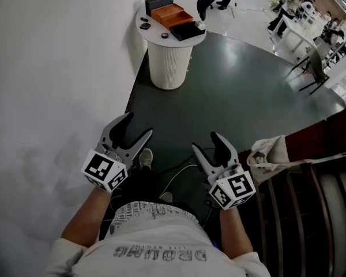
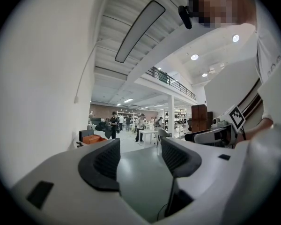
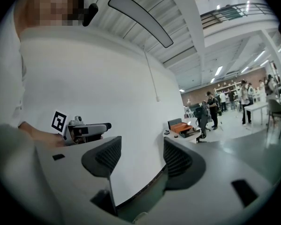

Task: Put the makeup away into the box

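Facing orange box (image 1: 172, 15) on round table (image 1: 169, 62), dark floor (image 1: 236, 91)

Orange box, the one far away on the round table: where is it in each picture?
Head view: the orange box is at the top, left of centre, on the round white table.
Left gripper view: the orange box is small, at mid-left, just above the left-hand jaw.
Right gripper view: the orange box is small, right of centre, just above the right-hand jaw.
Shared landmark: the white wall beside the table.
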Available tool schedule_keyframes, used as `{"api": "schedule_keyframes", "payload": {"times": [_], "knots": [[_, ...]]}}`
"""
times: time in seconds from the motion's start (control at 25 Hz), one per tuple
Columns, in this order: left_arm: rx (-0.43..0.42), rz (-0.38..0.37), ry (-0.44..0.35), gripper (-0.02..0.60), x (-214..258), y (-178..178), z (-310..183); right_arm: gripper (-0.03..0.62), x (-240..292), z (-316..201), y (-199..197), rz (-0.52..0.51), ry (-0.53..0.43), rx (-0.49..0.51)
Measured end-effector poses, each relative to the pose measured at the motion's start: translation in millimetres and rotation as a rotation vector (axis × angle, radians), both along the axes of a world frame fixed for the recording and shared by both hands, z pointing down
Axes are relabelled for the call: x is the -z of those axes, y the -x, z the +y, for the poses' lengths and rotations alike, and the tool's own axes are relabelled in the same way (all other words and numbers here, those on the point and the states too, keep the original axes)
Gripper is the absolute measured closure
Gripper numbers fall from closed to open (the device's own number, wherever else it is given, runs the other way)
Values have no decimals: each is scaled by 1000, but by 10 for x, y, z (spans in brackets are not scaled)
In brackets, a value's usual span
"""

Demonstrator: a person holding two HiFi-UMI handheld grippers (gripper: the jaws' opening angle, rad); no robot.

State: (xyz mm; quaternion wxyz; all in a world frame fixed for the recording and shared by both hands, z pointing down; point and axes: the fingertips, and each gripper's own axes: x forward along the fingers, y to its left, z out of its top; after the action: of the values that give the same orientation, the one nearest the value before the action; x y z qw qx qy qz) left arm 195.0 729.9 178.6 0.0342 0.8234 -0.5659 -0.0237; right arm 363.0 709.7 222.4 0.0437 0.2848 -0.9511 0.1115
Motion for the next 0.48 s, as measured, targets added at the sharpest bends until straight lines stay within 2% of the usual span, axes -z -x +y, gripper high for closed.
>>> {"api": "schedule_keyframes", "payload": {"times": [0.24,0.48], "knots": [[-20,12,-11,302,-89,65,-352,313,-77,-303,121,5,-6,-1],[-51,10,4,302,-205,316,-846,315,-192,-780,438,7,9,-14]]}}
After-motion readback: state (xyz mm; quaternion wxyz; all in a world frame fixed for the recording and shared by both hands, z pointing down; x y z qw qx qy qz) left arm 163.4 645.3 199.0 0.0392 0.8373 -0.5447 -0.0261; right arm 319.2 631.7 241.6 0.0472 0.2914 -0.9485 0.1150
